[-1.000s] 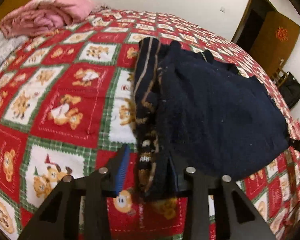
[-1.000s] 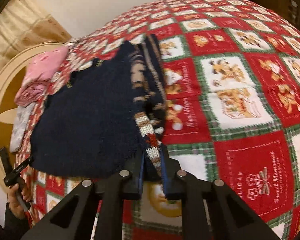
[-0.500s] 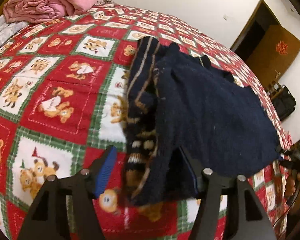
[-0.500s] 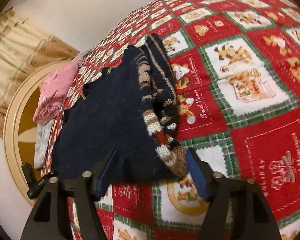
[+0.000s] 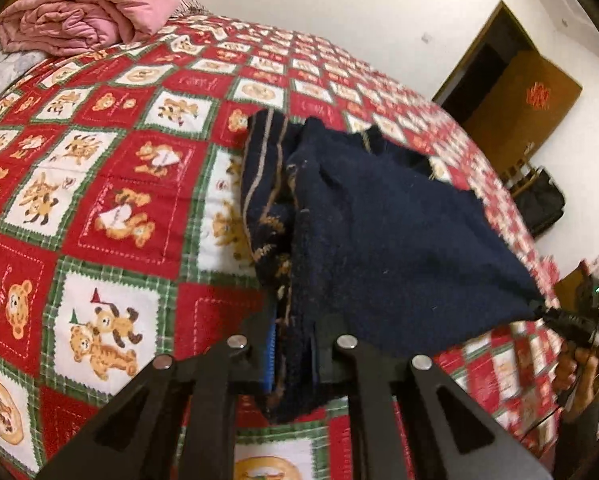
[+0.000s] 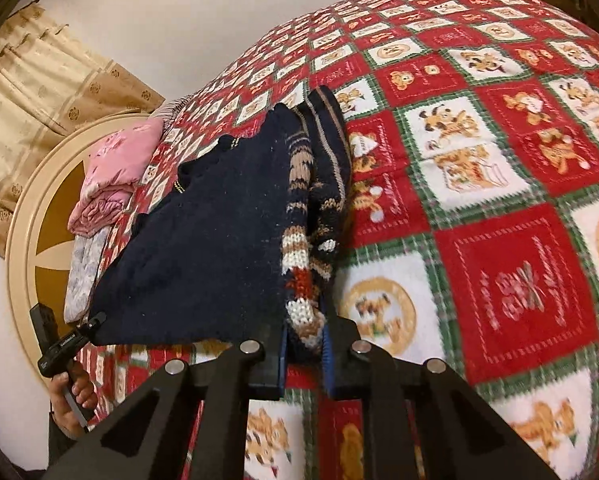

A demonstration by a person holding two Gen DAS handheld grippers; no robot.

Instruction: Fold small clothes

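The red, white and green bear-patterned bedspread (image 5: 111, 184) fills both views. On it, at frame centre, the navy knitted sweater (image 5: 383, 236) lies folded, its near hem now raised off the cover between the grippers. Half a second ago both sets of jaws stood wide around that hem; now the left gripper (image 5: 293, 354) is closing, clenched on one corner, and the right gripper (image 6: 305, 346) is closing on the striped corner. A folded pink quilt (image 5: 87, 8) sits upper left. A brown door (image 5: 519, 96) stands upper right.
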